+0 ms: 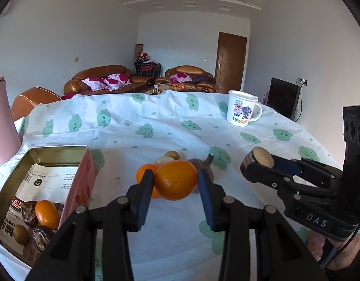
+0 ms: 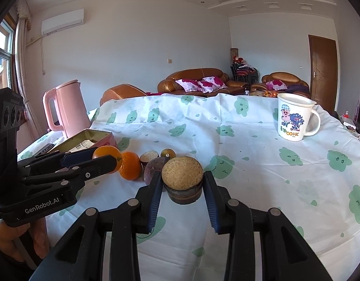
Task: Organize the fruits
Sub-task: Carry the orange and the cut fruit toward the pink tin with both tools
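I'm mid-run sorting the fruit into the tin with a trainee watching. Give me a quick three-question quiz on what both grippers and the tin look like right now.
1. True or false: the left gripper has its jaws closed on an orange.
2. What does the right gripper hold? A) a mug B) a cut piece with a pale, grainy flat face and dark skin C) nothing
3. Fill in: the open tin sits to the ___ of the fruit pile in the left wrist view, and it already contains an ___ fruit among darker ones.

Key: 1 true. 2 B; it is the cut piece. 3 left; orange.
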`<state>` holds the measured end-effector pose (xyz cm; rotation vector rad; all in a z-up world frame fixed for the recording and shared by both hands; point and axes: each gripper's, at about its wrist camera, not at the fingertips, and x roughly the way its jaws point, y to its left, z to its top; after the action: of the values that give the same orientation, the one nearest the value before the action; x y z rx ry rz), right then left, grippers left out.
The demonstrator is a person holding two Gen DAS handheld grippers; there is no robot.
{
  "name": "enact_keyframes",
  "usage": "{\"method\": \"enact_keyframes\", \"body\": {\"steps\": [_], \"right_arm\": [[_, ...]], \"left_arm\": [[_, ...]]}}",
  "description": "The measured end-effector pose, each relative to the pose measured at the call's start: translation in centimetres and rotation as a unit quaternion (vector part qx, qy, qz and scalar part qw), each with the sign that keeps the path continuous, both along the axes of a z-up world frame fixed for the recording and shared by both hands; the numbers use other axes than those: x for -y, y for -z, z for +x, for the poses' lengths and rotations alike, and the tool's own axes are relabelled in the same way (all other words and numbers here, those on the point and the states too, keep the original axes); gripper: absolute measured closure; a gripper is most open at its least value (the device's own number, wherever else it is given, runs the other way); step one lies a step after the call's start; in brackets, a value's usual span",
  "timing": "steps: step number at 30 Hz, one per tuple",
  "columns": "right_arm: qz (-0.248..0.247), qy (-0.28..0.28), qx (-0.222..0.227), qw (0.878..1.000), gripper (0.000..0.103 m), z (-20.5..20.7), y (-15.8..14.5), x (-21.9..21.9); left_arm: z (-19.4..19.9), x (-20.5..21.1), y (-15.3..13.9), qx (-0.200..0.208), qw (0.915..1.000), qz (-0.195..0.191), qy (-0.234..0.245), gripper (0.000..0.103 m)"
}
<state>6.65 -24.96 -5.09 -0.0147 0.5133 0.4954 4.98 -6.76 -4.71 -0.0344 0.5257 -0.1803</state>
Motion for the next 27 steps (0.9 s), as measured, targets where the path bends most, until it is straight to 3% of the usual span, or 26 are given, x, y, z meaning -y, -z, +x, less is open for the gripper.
{"method": "enact_keyframes", "body": {"steps": [27], "right_arm": [[-0.005, 0.007, 0.071, 0.997, 0.066, -2.2, -0.8, -0.1]], "left_arm": [[-2.4, 0.4, -1.2, 0.070, 0.9973, 0.019, -0.014, 0.063]]}}
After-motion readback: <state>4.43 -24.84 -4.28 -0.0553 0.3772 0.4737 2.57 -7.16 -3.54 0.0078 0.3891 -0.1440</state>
